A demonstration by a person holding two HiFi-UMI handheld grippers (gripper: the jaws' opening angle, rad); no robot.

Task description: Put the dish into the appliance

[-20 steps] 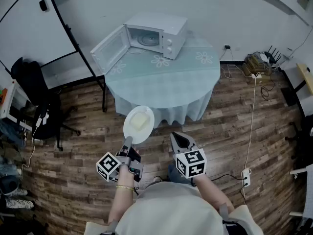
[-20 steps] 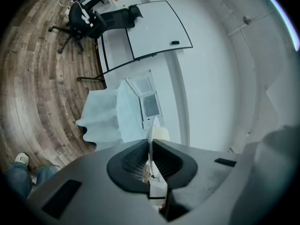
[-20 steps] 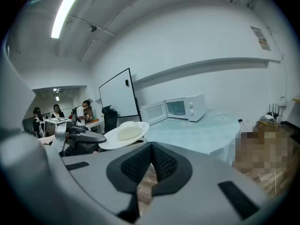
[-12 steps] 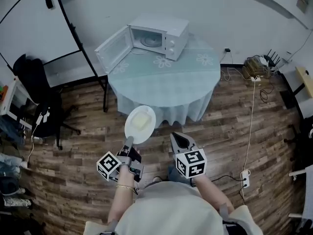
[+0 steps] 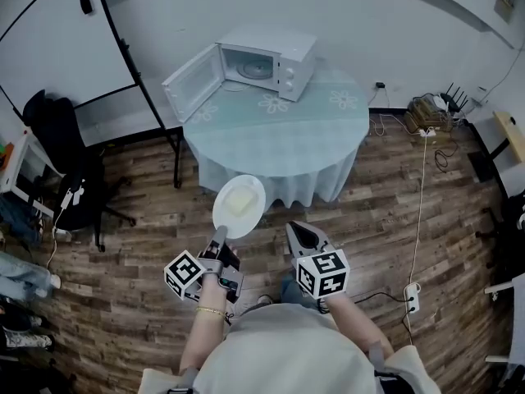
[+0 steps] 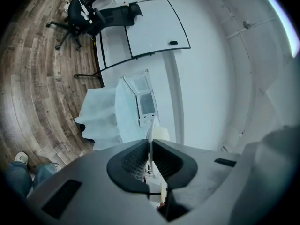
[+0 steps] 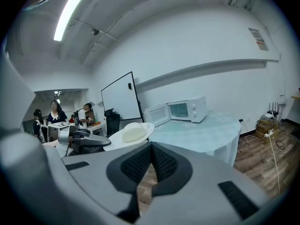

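Observation:
A white dish (image 5: pixel 239 205) with a pale lump of food (image 5: pixel 236 199) on it is held out over the wooden floor, short of the round table (image 5: pixel 279 130). My left gripper (image 5: pixel 219 238) is shut on the dish's near rim; the left gripper view shows the rim (image 6: pixel 150 135) edge-on between the pads. The white microwave (image 5: pixel 267 59) stands at the table's far side with its door (image 5: pixel 194 80) swung open to the left. My right gripper (image 5: pixel 299 236) is shut and empty, beside the left one. The dish (image 7: pixel 129 136) also shows in the right gripper view.
A black office chair (image 5: pixel 61 167) and a whiteboard on a black stand (image 5: pixel 49 48) are at the left. Cables and a power strip (image 5: pixel 413 295) lie on the floor at the right. People stand far off (image 7: pixel 54 114) in the right gripper view.
The dish and my left gripper have moved slightly forward and to the right, toward the table. The right gripper has stayed put.

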